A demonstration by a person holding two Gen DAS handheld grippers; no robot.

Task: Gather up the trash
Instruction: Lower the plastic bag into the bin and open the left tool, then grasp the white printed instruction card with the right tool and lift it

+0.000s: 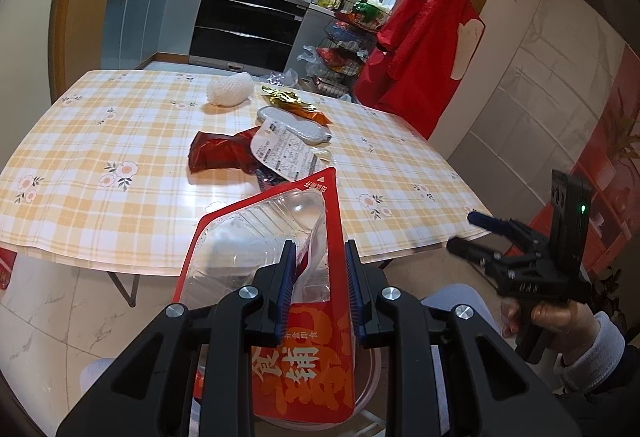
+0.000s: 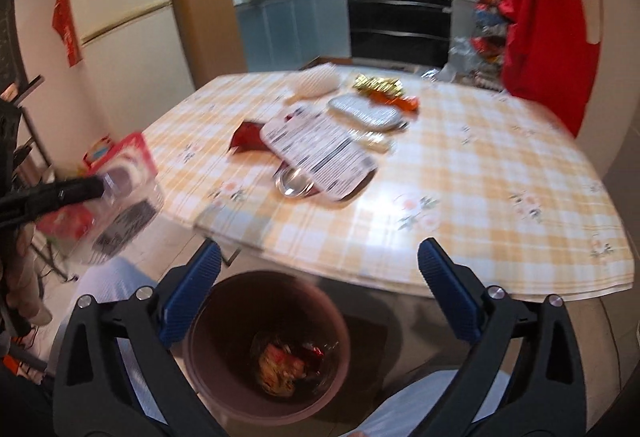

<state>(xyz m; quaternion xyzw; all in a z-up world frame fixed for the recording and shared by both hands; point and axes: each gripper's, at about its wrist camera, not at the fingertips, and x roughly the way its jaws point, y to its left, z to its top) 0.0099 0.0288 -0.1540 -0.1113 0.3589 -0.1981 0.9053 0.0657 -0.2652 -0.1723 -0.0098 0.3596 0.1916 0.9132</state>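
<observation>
Clamped narrow in the left tongs [image 1: 318, 249]: a clear tray pack [image 1: 280, 221] with a red printed rim, long axis running away along the fingers, far end out over the bench [image 1: 100, 125] edge. Seen from the right wrist, held up left of the brown bin [image 2: 332, 321] and not yet above it, so probably still to be carried rightward before release. Down inside the bin, crumpled wrappers [image 2: 284, 365]. Directly above it, the right tongs [image 2: 320, 247], spread wide and empty. Ahead, across the bench edge, more trash: red wrapper [image 2: 248, 139], white-label packet [image 2: 320, 153] lying diagonally with its near end toward the right tongs, silver pouch [image 2: 364, 111], foam net [image 2: 314, 81], gold wrapper [image 2: 378, 83]. Nearer to these: the right hand. Blurred throughout the right view; shiny object under the packet hard to identify.
</observation>
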